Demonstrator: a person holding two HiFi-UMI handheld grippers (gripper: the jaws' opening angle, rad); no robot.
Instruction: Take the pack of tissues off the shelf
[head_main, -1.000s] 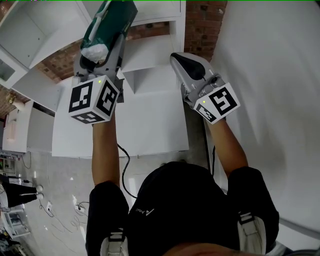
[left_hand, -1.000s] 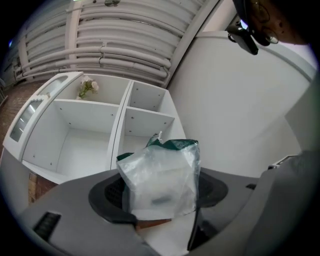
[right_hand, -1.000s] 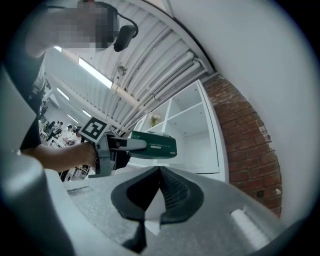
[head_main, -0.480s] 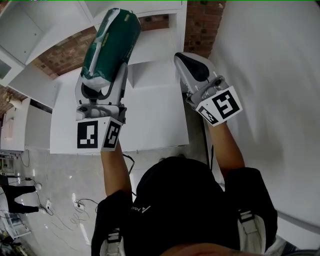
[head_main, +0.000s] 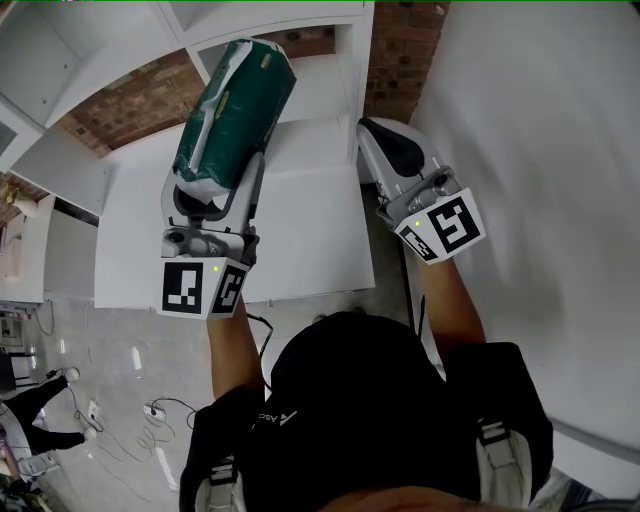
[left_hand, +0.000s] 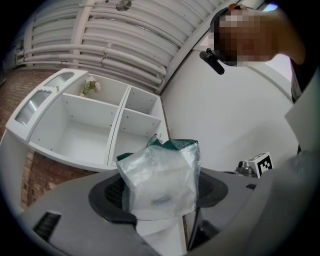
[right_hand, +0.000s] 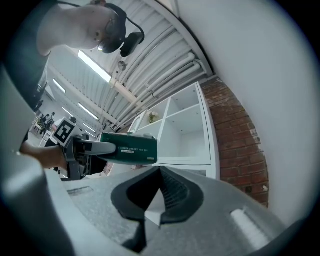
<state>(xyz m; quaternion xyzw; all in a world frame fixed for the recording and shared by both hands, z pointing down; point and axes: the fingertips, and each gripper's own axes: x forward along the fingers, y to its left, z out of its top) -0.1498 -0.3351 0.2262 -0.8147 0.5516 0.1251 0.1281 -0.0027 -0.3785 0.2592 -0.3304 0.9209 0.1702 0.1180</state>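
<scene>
Slippage looks possible: left gripper (head_main: 210, 195) pinches only 1 crinkly end of the pack of tissues (head_main: 235, 110) clear of the shelf (head_main: 310, 240), while right gripper (head_main: 390, 150) sits pressed together, empty.

The left gripper (head_main: 215, 188) is drawing back toward the person. Its marker cube (head_main: 205, 288) sits lower in the head view and is turned, so its faces show at a new angle. The pack (head_main: 238, 100) between its jaws comes along with it. The far end, beyond the jaw tips, now shows whole, where a second ago the frame's top edge cut it off. The right gripper (head_main: 393, 150) has slipped slightly lower and to the right.
</scene>
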